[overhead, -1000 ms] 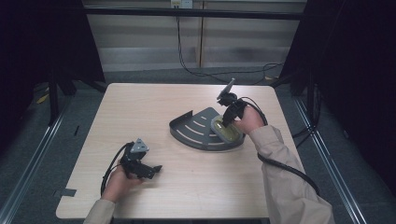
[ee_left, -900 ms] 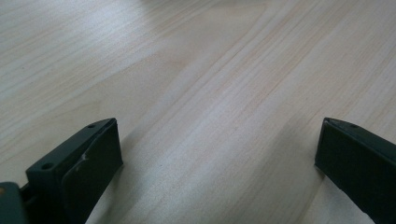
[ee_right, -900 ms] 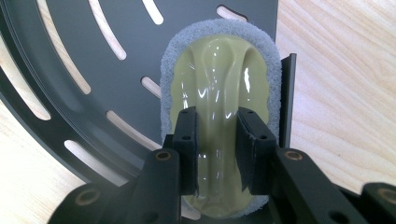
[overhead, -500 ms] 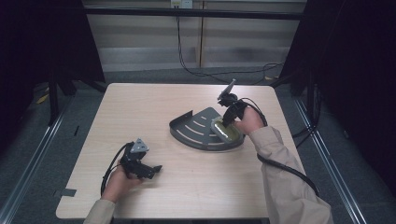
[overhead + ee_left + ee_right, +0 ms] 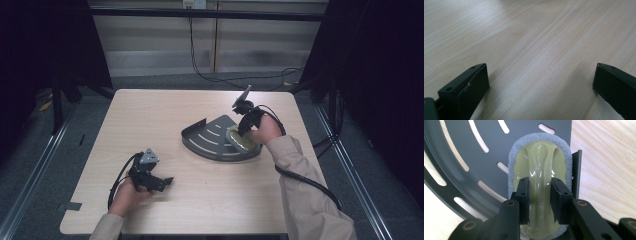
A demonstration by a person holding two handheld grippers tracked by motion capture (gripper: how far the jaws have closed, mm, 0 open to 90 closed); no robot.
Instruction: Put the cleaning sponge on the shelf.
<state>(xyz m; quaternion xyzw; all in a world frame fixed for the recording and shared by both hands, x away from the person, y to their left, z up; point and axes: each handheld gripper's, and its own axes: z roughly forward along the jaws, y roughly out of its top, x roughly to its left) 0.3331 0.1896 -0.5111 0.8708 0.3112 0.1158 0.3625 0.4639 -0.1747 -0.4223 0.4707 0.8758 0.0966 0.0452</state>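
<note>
Nothing shifted since earlier frames: right tongs (image 5: 539, 202) clamp scrub pad (image 5: 539, 180) handle on slotted tray (image 5: 210, 140), 3 o'clock; left tongs (image 5: 540, 82) gape idle over surface (image 5: 150, 120). Scrubbing pending.

Lab: black curtains (image 5: 45, 45), bare table (image 5: 150, 120), cables (image 5: 220, 75).

— What do we have around us here?

— We sit at a pale wooden table (image 5: 150, 120) with rounded corners and a fine straight grain. Under it we see grey floor (image 5: 45, 165), with a metal rail (image 5: 35, 160) running along the left and another rail (image 5: 350, 165) along the right.

— And behind?

— We face a light panelled wall (image 5: 150, 40), crossed near the top by a dark horizontal bar (image 5: 150, 11). A black cable (image 5: 192, 55) hangs down it and curls across the floor. Black curtains (image 5: 45, 45) close us in on both sides, so the edges sit in shadow, while soft light falls on the tabletop.
</note>
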